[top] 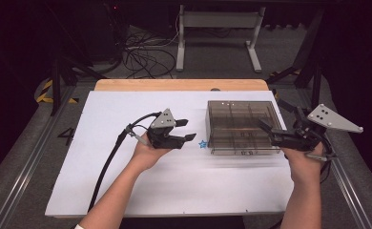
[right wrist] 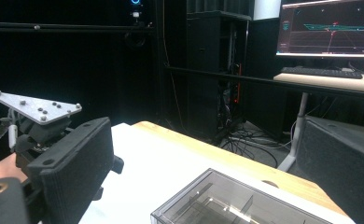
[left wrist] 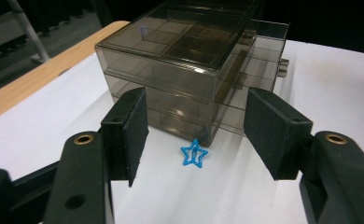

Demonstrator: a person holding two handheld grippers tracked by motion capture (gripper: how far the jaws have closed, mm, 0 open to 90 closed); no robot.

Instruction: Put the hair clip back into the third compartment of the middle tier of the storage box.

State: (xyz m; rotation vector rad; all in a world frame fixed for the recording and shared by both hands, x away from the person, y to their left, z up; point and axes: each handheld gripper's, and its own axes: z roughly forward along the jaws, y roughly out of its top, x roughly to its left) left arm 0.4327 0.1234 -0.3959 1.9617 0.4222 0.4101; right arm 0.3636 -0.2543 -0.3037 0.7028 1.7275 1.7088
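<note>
While I hold both tools over the worktop (top: pixel 127 191), the box (top: pixel 241 126) sits right of centre on its white sheet. It is smoky, see-through plastic, rectangular, with thin dividers splitting the inside into compartments under a flat lid. From the left gripper view I see stacked tiers, and one tier on the far side juts out like a part-drawn drawer with a small knob. A star (left wrist: pixel 193 153) lies flat on the sheet just beside the box's near corner; it is small, bright blue and an open outline with a short bar inside. I cannot tell whether it touches the box.

My left gripper (left wrist: pixel 196 133) points at that corner, jaws spread wide and empty, the star between them and a little ahead. The pads (left wrist: pixel 129 130) are matte black with a fine foam-like grain, set on hard black arms with brass-ringed holes.

My right gripper (top: pixel 270 126) hovers at the box's right edge, jaws wide apart with nothing in them. A grey three-cornered plate (top: pixel 334 119) tops it. The worktop's far edge is pale wood.
</note>
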